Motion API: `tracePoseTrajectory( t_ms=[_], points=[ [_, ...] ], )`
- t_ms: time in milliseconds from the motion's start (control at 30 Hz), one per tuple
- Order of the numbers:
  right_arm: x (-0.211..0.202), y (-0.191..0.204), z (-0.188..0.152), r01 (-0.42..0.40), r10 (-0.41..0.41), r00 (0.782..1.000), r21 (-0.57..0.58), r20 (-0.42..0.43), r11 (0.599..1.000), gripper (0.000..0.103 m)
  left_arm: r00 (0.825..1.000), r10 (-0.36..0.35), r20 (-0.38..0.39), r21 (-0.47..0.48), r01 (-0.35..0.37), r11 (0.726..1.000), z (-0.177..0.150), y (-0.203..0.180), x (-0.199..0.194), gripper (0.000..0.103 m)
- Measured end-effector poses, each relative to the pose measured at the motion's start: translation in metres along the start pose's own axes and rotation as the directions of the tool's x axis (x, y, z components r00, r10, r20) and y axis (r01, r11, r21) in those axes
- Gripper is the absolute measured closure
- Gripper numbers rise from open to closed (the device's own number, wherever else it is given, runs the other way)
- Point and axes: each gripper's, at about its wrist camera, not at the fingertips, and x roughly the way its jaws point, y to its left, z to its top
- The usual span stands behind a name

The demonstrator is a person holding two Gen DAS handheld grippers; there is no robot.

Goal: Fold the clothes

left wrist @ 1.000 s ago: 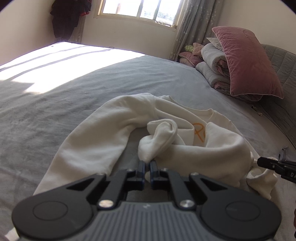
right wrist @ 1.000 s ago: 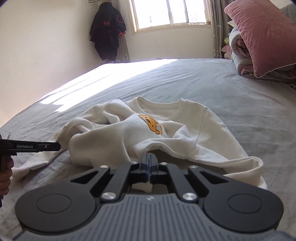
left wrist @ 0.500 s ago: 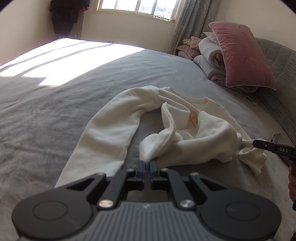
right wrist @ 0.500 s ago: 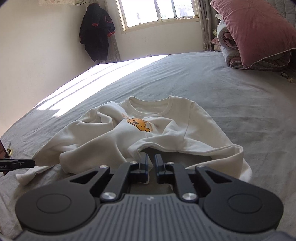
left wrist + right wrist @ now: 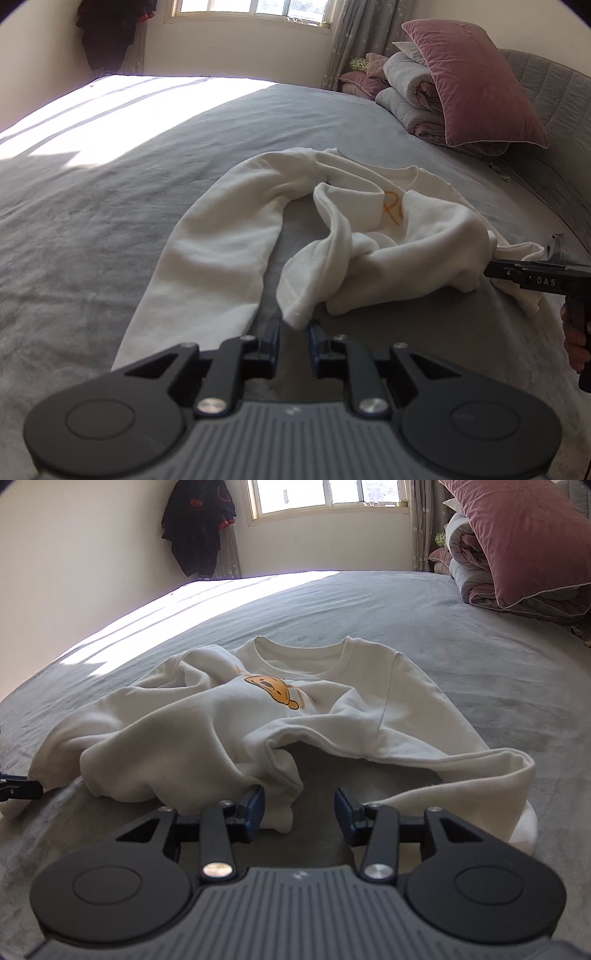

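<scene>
Orange print on sweatshirt mostly buried in folds from my left cam. Dark coat cut by top edge. Hand on right gripper half out of frame; can't see its tips.

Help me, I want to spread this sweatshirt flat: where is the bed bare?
Bare grey bed lies between the sweatshirt and the window wall, and left of its sleeve. Crowded: pillow and folded quilts by the headboard.
</scene>
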Motion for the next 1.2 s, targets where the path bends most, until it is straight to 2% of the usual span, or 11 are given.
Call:
tracePoseTrajectory(
  t_ms=[333,400,433,467,567,733,967,1100,1133,1167,1200],
  points=[
    [0.019,0.007,-0.002,-0.018,0.019,0.999,-0.047,0.033,0.999,0.057,1.0,0.008,-0.017,-0.015,-0.008,1.0,0.002,-0.001,0.02,0.085],
    [0.018,0.007,-0.003,-0.039,0.041,0.998,-0.04,0.04,0.998,0.072,1.0,0.01,-0.022,-0.012,-0.011,1.0,0.001,-0.003,0.024,0.086],
    [0.016,0.006,-0.003,-0.057,0.058,0.998,-0.032,0.033,0.998,0.097,1.0,0.011,-0.021,-0.015,-0.011,1.0,0.002,-0.004,0.024,0.088],
    [0.015,0.005,-0.002,-0.075,0.075,0.997,-0.024,0.027,0.997,0.101,1.0,0.011,-0.021,-0.018,-0.011,1.0,0.002,-0.005,0.024,0.092],
    [-0.002,0.003,0.003,-0.077,0.078,0.996,-0.02,0.041,0.997,0.101,1.0,-0.013,-0.016,-0.031,0.012,0.999,0.004,-0.008,0.019,0.098],
    [-0.039,0.003,0.014,-0.065,0.065,0.997,-0.001,0.05,0.998,0.101,0.998,-0.065,0.018,-0.048,0.066,0.997,0.01,-0.016,-0.001,0.099],
    [-0.095,0.015,0.03,-0.035,0.036,0.998,-0.02,0.051,0.999,0.103,0.981,-0.176,0.086,-0.076,0.183,0.98,0.016,-0.024,-0.051,0.1],
    [-0.116,0.024,0.029,-0.005,0.008,0.999,-0.071,0.049,0.997,0.103,0.978,-0.183,0.097,-0.055,0.189,0.98,0.007,-0.028,-0.071,0.1],
    [-0.118,0.025,0.026,0.006,-0.002,0.998,-0.079,0.055,0.997,0.099,0.979,-0.179,0.096,-0.048,0.184,0.982,0.005,-0.029,-0.074,0.1],
    [-0.119,0.025,0.022,0.017,-0.012,0.998,-0.085,0.06,0.996,0.091,0.981,-0.171,0.091,-0.04,0.176,0.984,0.002,-0.029,-0.075,0.101],
    [-0.118,0.026,0.019,0.029,-0.023,0.998,-0.088,0.064,0.996,0.09,0.982,-0.166,0.09,-0.033,0.17,0.985,0.0,-0.029,-0.076,0.101]
  ],
)
